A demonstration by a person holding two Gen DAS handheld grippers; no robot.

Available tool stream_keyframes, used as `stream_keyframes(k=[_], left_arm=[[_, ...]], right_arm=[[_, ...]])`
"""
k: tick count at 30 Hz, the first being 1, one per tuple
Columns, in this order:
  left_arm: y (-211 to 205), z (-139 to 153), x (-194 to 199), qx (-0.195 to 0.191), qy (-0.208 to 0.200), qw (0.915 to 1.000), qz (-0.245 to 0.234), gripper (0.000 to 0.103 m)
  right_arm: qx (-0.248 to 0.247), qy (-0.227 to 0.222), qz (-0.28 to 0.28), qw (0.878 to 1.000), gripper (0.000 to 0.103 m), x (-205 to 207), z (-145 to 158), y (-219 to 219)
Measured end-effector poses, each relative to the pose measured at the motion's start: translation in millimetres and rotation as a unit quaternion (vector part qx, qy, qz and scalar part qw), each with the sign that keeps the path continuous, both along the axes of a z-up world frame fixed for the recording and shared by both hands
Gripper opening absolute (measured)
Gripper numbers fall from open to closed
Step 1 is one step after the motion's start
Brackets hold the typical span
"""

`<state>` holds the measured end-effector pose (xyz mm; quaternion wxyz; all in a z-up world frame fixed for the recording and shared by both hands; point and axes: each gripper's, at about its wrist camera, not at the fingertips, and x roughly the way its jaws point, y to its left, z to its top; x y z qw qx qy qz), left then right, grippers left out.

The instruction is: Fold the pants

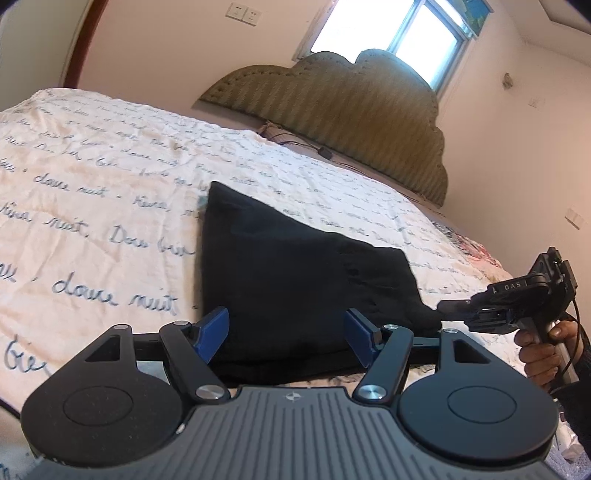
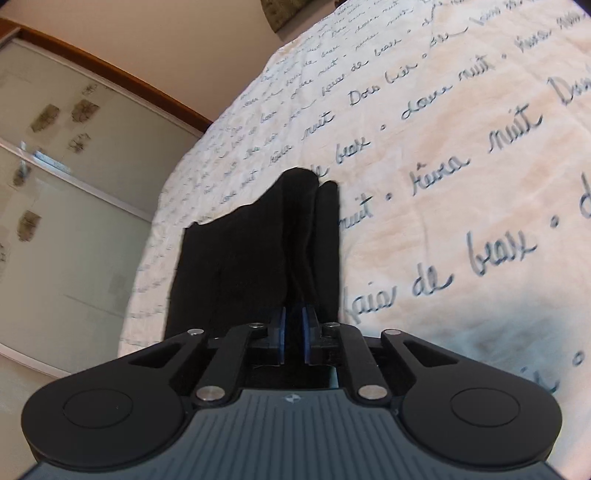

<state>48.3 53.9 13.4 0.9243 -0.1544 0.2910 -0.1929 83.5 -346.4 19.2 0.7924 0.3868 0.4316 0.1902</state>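
The black pants [image 1: 295, 280] lie folded into a compact bundle on a bed covered by a cream quilt [image 1: 92, 177] printed with blue handwriting. In the left wrist view the left gripper [image 1: 288, 332] sits low at 6 o'clock, its blue pads [image 1: 212, 330] spread well apart with the near edge of the pants between them; the pads do not press the cloth. From there the bundle stretches toward 12 o'clock, narrowing to a corner near the middle of the quilt. At 3 o'clock the right gripper [image 1: 454, 306] reaches in from the side, held by a hand [image 1: 546, 350], its tip meeting the right-hand edge of the pants. In the right wrist view the right gripper [image 2: 293, 334] has its blue pads [image 2: 282, 332] drawn close together, pinching a fold of black cloth [image 2: 258, 258] that runs away toward 12 o'clock. A padded headboard [image 1: 351, 122] and a window [image 1: 399, 33] stand at 1 o'clock beyond the bed, and sliding doors [image 2: 55, 203] show at 9 o'clock in the right wrist view.
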Motion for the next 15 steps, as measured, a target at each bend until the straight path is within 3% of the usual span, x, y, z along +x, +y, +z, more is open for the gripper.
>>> stream_keyframes(k=[7,12,15], left_arm=[[-8.0,-1.7,0.0,0.006,0.000,0.9999,-0.012,0.070],[-7.8,-5.2,-0.8,0.006,0.005,0.9999,-0.010,0.070],[-8.1,-4.6,-0.8,0.008,0.005,0.9999,-0.013,0.071]], right_arm=[[0.029,-0.012,-0.003,1.000,0.012,1.7,6.1,-4.2],[-0.003,0.012,0.025,1.000,0.012,10.5,-1.6,12.9],[0.011,0.008,0.029,0.999,0.012,12.6,-3.3,17.3]])
